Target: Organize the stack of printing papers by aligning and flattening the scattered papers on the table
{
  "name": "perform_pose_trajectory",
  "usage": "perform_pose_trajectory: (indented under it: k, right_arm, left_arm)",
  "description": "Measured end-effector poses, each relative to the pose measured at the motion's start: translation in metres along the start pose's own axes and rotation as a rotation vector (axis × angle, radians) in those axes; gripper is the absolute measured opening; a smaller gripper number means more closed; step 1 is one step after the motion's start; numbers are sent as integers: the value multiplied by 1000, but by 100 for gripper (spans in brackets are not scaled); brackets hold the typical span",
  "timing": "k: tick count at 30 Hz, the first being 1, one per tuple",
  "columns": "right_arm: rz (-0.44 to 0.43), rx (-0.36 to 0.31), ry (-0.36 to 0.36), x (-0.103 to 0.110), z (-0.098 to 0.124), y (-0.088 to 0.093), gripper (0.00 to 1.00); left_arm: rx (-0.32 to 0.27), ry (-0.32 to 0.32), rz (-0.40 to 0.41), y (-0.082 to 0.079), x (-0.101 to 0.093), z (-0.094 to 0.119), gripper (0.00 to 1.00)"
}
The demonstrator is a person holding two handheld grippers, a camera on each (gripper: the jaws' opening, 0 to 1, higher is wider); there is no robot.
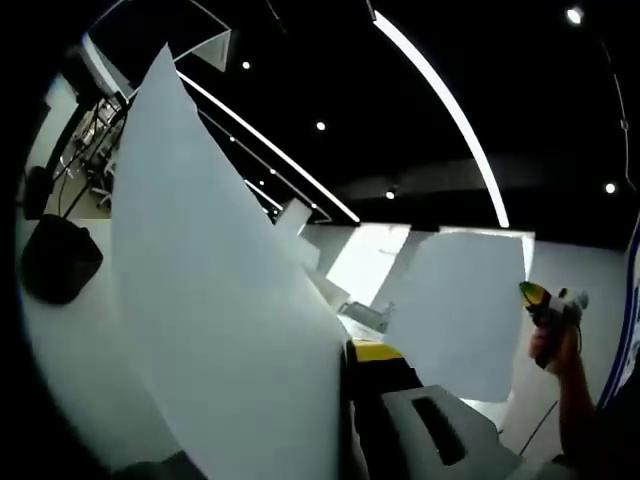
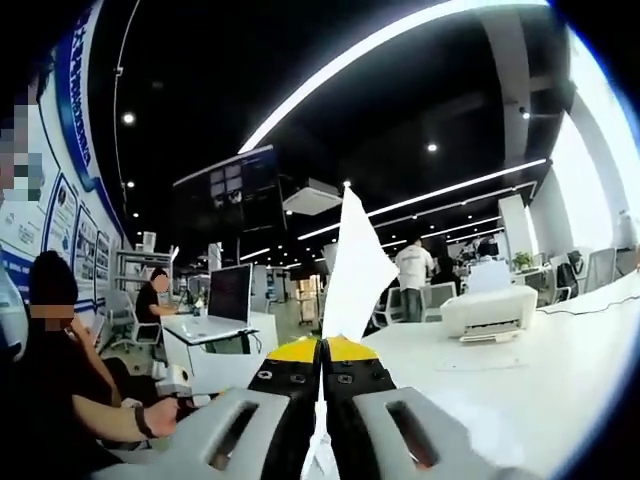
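Between the pressed-together jaws of the right gripper (image 2: 322, 420), a sheet of paper (image 2: 355, 270) stood edge-on and rose toward twelve o'clock in the right gripper view, lifted clear of the white table (image 2: 520, 380). The left gripper view showed another sheet (image 1: 215, 290) held up large across its nine o'clock side; the left gripper (image 1: 385, 410) sat low at five o'clock, partly hidden behind that sheet, so I could not tell how its jaws stood, though the sheet seemed held there. At three o'clock in that view hung the first sheet seen flat, with the right gripper at its edge. Both sheets were in the air and well apart, so the step in hand was likely bringing them together. Doing it well would mean turning both flat, matching corners, then lowering them without creasing. A printer (image 2: 490, 312) sat farther back on the table at two o'clock.
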State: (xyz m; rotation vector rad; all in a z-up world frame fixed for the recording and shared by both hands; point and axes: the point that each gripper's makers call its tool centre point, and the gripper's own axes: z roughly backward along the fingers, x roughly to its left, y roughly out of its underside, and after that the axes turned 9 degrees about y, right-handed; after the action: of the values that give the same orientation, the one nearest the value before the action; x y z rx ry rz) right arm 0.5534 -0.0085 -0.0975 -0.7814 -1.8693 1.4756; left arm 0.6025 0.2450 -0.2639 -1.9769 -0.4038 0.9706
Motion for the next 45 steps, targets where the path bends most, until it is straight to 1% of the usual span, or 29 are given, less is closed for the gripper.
perform_pose_trajectory:
  k: [11,21,25,39,45]
  right_arm:
    - [12,-16,-28,12,7,-14,0]
    - [-9,-24,-88,28,13,-25,0]
    - [-1,-30,-102,34,16,-29,0]
    - [23,-46,-126,43,24,-43,0]
    - [39,-48,-130,46,27,-46,0]
  left_arm:
    - [2,1,5,1,0,0,8]
    - [2,3,6,1,-1,0,8]
    - [3,3,7,1,-1,-1,8]
    - [5,4,7,2,-2,-1,8]
    - [6,4,7,2,-1,-1,8]
